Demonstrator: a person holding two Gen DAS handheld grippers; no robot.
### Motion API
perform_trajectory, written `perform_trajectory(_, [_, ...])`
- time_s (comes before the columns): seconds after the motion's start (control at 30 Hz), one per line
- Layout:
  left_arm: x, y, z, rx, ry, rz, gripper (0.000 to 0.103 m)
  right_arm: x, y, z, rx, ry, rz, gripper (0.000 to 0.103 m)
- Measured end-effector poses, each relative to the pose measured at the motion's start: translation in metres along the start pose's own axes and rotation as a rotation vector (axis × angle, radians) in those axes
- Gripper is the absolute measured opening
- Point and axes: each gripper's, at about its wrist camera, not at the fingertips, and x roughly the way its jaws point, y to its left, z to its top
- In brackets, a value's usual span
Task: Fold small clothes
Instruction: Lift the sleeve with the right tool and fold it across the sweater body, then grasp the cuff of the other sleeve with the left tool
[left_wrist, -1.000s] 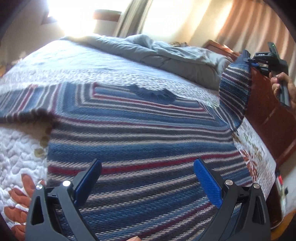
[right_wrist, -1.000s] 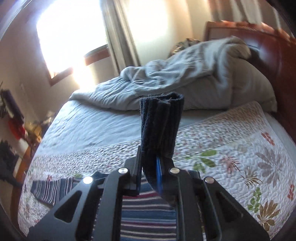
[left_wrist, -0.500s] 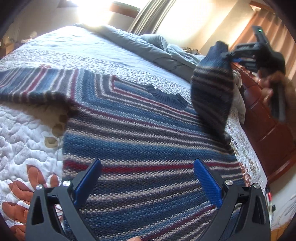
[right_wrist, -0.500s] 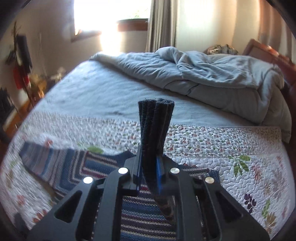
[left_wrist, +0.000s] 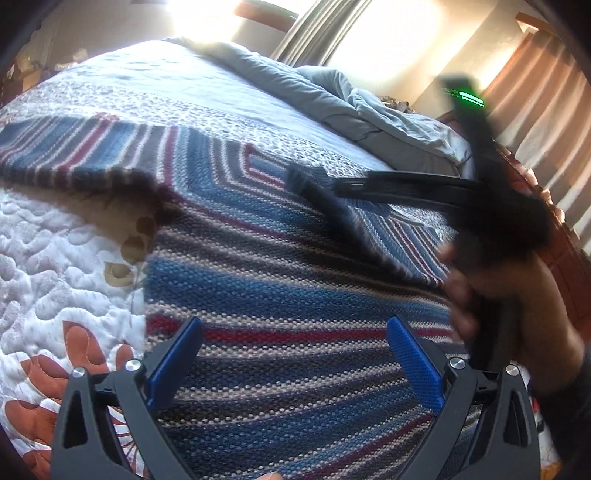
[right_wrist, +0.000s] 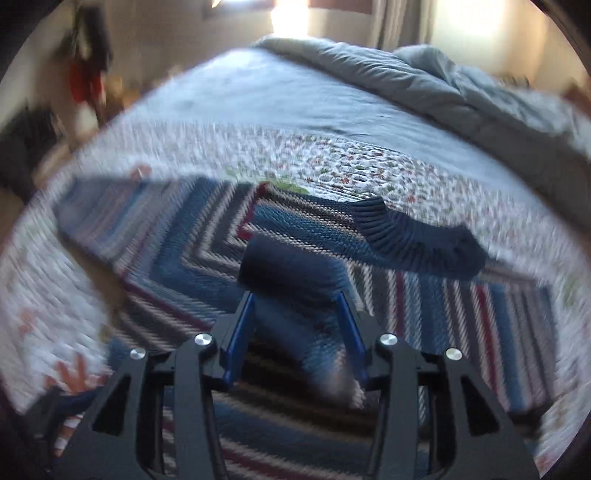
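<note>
A blue, red and grey striped sweater (left_wrist: 277, 280) lies flat on the quilted bedspread (left_wrist: 55, 258). Its left sleeve (left_wrist: 55, 147) is spread out to the side. The other sleeve (left_wrist: 388, 236) is laid across the chest, below the dark collar (right_wrist: 417, 236). My right gripper (right_wrist: 295, 295) is low over the sweater and its jaws are opening; the sleeve's dark cuff (right_wrist: 291, 266) sits loose between the blue pads. A hand (left_wrist: 498, 295) holds that gripper. My left gripper (left_wrist: 295, 325) hovers open over the sweater's lower body with nothing between its fingers.
A crumpled grey duvet (left_wrist: 332, 96) is heaped at the far side of the bed. A dark wooden bed board (left_wrist: 569, 258) runs along the right edge. Curtains (left_wrist: 546, 96) and bright windows stand behind. The right wrist view is motion-blurred.
The right gripper swung the sleeve from the raised right side down and across the sweater's chest, and its shut jaws have parted around the cuff. The left gripper shifted slightly over the hem.
</note>
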Motion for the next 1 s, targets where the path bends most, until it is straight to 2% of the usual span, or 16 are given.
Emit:
perform_trajectory(0.03, [-0.001, 0.002, 0.000, -0.011, -0.005, -0.006, 0.099, -0.019, -0.016, -0.011, 0.096, -0.049, 0.041, 0.048])
perform_trajectory(0.07, [-0.003, 0.003, 0.001, -0.027, -0.012, -0.014, 0.099, -0.037, -0.032, -0.025, 0.190, -0.101, 0.067, 0.055])
perform_trajectory(0.1, [-0.004, 0.004, 0.003, -0.038, -0.019, -0.018, 0.099, -0.052, -0.047, -0.043, 0.282, -0.148, 0.076, 0.061])
perform_trajectory(0.13, [-0.003, 0.004, 0.008, -0.058, -0.027, -0.023, 0.099, -0.065, -0.063, -0.066, 0.382, -0.185, 0.076, 0.063])
perform_trajectory(0.23, [0.011, 0.005, 0.030, -0.136, -0.014, -0.063, 0.099, -0.078, -0.093, -0.125, 0.578, -0.208, 0.150, 0.063])
perform_trajectory(0.33, [0.039, 0.011, 0.058, -0.259, 0.025, -0.125, 0.099, -0.079, -0.109, -0.164, 0.689, -0.216, 0.187, 0.063])
perform_trajectory(0.4, [0.063, 0.012, 0.073, -0.324, 0.078, -0.169, 0.099, -0.075, -0.115, -0.170, 0.704, -0.206, 0.219, 0.064])
perform_trajectory(0.53, [0.102, 0.011, 0.076, -0.397, 0.201, -0.139, 0.099, -0.065, -0.123, -0.172, 0.709, -0.186, 0.287, 0.066])
perform_trajectory(0.6, [0.108, 0.009, 0.075, -0.409, 0.205, -0.108, 0.099, -0.060, -0.123, -0.176, 0.732, -0.166, 0.320, 0.067])
perform_trajectory(0.73, [0.115, 0.007, 0.086, -0.446, 0.161, -0.097, 0.099, -0.058, -0.119, -0.175, 0.731, -0.147, 0.371, 0.067])
perform_trajectory(0.83, [0.129, 0.006, 0.093, -0.480, 0.195, -0.124, 0.099, -0.067, -0.122, -0.176, 0.736, -0.170, 0.388, 0.069])
perform_trajectory(0.9, [0.133, 0.007, 0.095, -0.481, 0.211, -0.103, 0.095, -0.070, -0.129, -0.181, 0.757, -0.172, 0.395, 0.071])
perform_trajectory(0.93, [0.134, 0.005, 0.097, -0.461, 0.216, -0.082, 0.085, -0.069, -0.130, -0.182, 0.768, -0.165, 0.402, 0.071])
perform_trajectory(0.97, [0.136, 0.003, 0.099, -0.447, 0.215, -0.060, 0.055, -0.068, -0.134, -0.186, 0.777, -0.161, 0.407, 0.071])
perform_trajectory(1.0, [0.138, 0.003, 0.101, -0.441, 0.219, -0.035, 0.037, -0.067, -0.134, -0.187, 0.784, -0.154, 0.413, 0.071])
